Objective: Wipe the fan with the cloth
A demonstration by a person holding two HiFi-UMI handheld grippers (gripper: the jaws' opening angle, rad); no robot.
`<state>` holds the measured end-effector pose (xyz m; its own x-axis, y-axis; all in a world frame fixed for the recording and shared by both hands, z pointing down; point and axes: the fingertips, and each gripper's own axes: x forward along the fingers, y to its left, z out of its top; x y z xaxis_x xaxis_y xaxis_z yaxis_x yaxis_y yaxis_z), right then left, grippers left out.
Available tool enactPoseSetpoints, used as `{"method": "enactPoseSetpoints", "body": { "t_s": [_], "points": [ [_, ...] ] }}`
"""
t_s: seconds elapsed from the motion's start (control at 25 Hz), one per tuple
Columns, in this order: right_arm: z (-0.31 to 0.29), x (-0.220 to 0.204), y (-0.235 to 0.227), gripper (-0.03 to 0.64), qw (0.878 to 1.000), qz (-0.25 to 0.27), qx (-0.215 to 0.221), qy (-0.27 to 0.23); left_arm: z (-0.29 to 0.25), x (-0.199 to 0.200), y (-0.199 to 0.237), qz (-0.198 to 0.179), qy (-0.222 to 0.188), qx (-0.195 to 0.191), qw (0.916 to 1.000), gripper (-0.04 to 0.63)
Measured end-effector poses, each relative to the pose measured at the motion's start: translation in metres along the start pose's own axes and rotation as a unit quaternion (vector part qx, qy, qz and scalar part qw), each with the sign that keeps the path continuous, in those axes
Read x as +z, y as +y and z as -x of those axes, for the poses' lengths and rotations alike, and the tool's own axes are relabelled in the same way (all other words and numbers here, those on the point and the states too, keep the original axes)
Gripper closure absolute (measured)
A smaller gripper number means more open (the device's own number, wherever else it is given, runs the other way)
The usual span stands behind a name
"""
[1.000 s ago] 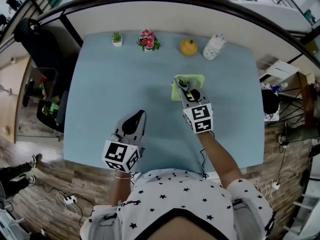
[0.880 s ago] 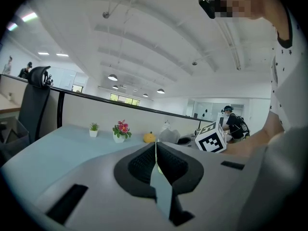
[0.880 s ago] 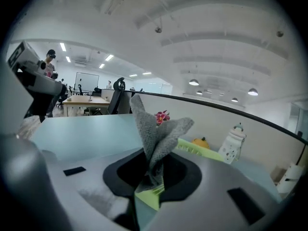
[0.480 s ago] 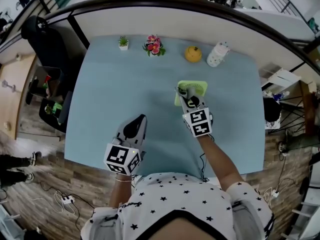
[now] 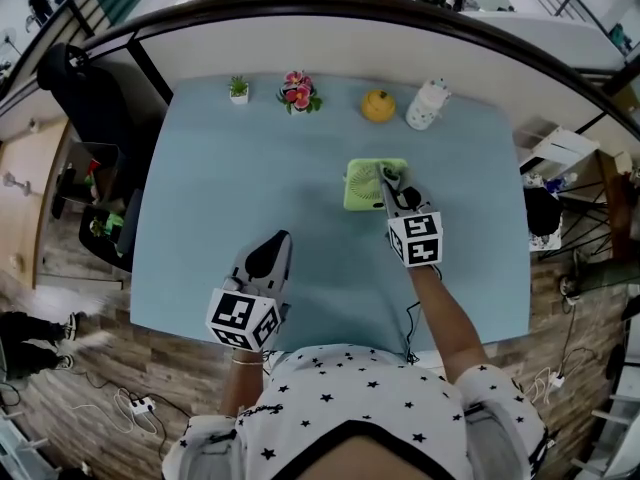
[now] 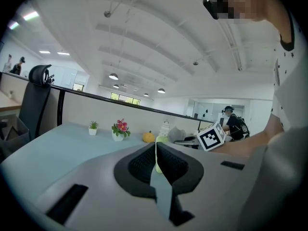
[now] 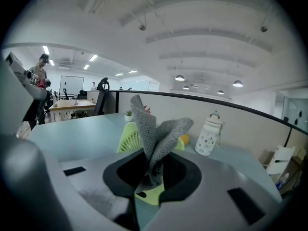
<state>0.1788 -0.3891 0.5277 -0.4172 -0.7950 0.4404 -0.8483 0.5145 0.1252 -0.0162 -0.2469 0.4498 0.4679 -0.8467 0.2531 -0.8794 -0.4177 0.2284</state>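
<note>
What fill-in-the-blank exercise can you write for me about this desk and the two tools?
1. The right tool is shut on a grey ____.
2. The fan that lies on the table is ____ in colour.
3. The left tool is shut and holds ____.

Missing words: cloth; green; nothing

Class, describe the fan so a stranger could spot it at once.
On the light blue table, right of centre and nearer than the small items along the far edge, is the fan, at the right gripper's tip. It alone is lime green and square, with a round grille.
</note>
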Motion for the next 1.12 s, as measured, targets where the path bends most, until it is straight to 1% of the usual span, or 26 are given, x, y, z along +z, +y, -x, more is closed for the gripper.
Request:
{"method": "enactPoseSetpoints", "body": {
  "t_s": [0.24, 0.4, 0.6, 0.84, 0.96, 1.12],
  "points": [
    [0.013, -0.020, -0.035, 0.566, 0.998, -0.038, -0.040, 0.012, -0.002, 0.000, -0.004, -0.002, 0.003, -0.002, 1.0000, 0.565],
    [0.015, -0.034, -0.045, 0.566, 0.996, -0.058, -0.055, 0.025, -0.003, 0.000, -0.005, -0.003, 0.004, -0.005, 1.0000, 0.565],
    [0.013, -0.044, -0.044, 0.566, 0.995, -0.072, -0.053, 0.032, -0.007, -0.002, -0.007, -0.003, 0.007, -0.008, 0.9999, 0.565],
    [0.015, -0.045, -0.048, 0.566, 0.994, -0.087, -0.056, 0.029, -0.008, -0.005, -0.009, -0.002, 0.011, -0.011, 0.9999, 0.565],
    [0.018, -0.037, -0.044, 0.568, 0.994, -0.092, -0.053, 0.016, -0.008, -0.004, -0.008, -0.002, 0.011, -0.011, 0.9999, 0.565],
    [0.019, -0.015, -0.023, 0.568, 0.996, -0.082, -0.027, -0.007, -0.009, -0.004, -0.009, -0.003, 0.010, -0.015, 0.9998, 0.565]
  ]
}}
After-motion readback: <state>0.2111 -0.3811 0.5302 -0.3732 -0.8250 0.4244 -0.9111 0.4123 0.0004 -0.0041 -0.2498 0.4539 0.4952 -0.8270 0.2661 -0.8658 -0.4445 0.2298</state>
